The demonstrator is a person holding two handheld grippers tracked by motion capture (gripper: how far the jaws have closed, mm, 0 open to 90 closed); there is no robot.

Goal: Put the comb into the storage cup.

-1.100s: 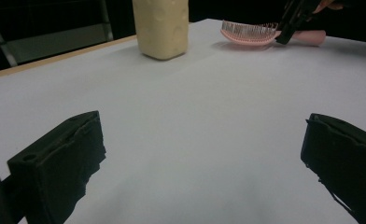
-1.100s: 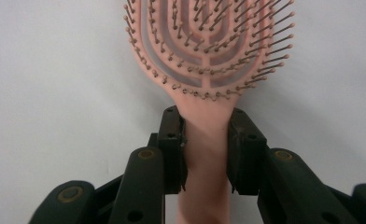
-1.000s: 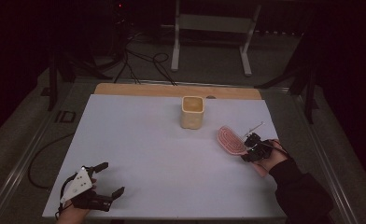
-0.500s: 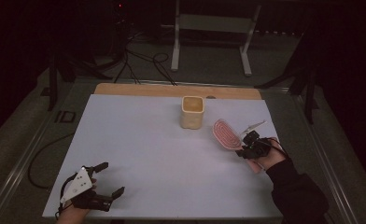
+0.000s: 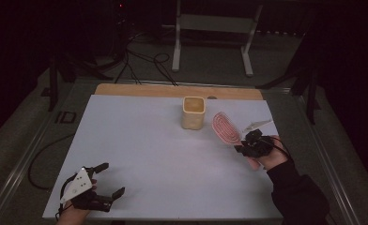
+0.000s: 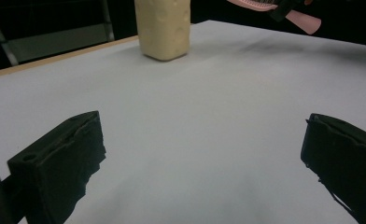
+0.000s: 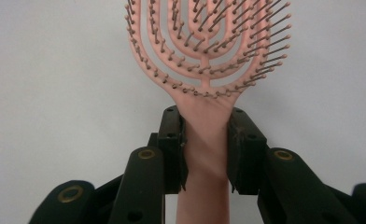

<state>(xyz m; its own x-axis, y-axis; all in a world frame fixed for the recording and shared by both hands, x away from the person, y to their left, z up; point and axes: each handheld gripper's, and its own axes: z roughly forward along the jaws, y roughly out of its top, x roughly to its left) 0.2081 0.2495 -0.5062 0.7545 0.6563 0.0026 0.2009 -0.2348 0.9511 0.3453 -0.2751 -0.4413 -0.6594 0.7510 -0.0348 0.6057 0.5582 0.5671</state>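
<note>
A pink vented hairbrush (image 5: 225, 127) hangs above the right side of the white table, head pointing up and toward the cup. My right gripper (image 5: 248, 146) is shut on its handle; in the right gripper view both black pads (image 7: 172, 140) press the pink handle (image 7: 204, 149) just below the bristled head (image 7: 204, 42). A cream square cup (image 5: 193, 112) stands upright at the table's far middle, seen also in the left gripper view as the cup (image 6: 162, 28). My left gripper (image 5: 108, 180) rests at the near left, jaws wide open with nothing between them.
The white table sheet (image 5: 163, 159) has a bare wooden strip (image 5: 172, 91) along its far edge. Behind it stand a metal frame stand (image 5: 210, 33) and floor cables (image 5: 140, 61). A person's dark sleeve (image 5: 299, 197) comes in at the lower right.
My right gripper has lifted the hairbrush off the table and carried it a little left, toward the cup. The left gripper has stayed still.
</note>
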